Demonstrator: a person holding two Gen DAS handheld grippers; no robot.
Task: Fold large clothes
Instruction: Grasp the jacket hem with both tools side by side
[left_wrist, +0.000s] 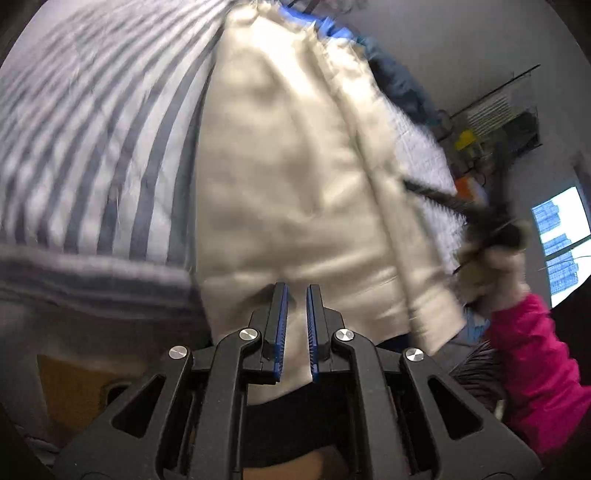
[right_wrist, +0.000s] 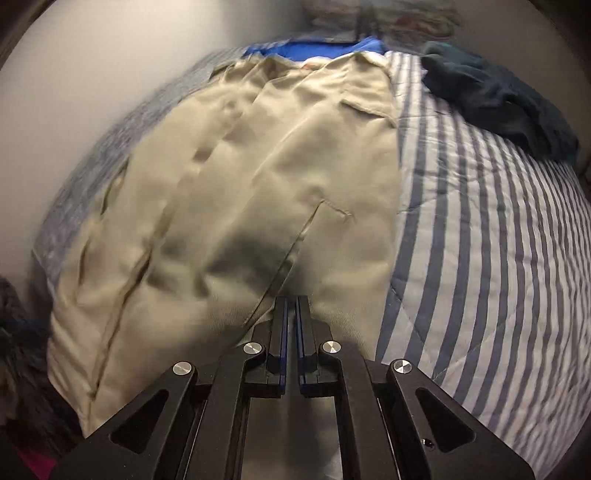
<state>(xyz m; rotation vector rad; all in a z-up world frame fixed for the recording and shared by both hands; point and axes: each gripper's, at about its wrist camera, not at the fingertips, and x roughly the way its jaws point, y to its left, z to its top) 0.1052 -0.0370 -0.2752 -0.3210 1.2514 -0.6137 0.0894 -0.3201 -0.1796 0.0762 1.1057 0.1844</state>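
Garment under work: one beige jacket (right_wrist: 258, 177), spread on the striped bed cover (right_wrist: 480, 229) with its collar end far from both cameras and its hem end nearest them. Its long axis runs away from the hand-held grippers, roughly in line with their fingers.

Left hand-held gripper (left_wrist: 296, 295): jaws drawn nearly together, with pale fabric showing in the narrow slot between the blue pads. The view suggests it pinches the near hem of the jacket (left_wrist: 295, 177), though the actual contact is hard to confirm.

Right hand-held gripper (right_wrist: 291, 301): jaws pressed together directly above the near edge of the jacket, beside a slanted pocket seam (right_wrist: 295, 251). No cloth is visible between them. In the left wrist view this gripper (left_wrist: 480, 221) appears blurred at the jacket's right edge, carried by a gloved hand (left_wrist: 498, 269) with a pink sleeve (left_wrist: 535, 350).

Both grippers stand at the hem end; neither is clearly nearer. Judged requirement: any lengthwise fold must carry the hem away along the long axis toward the collar.

A dark teal garment (right_wrist: 498, 92) lies well apart on the far right of the bed cover. A blue cloth (right_wrist: 314, 48) shows beyond the collar.
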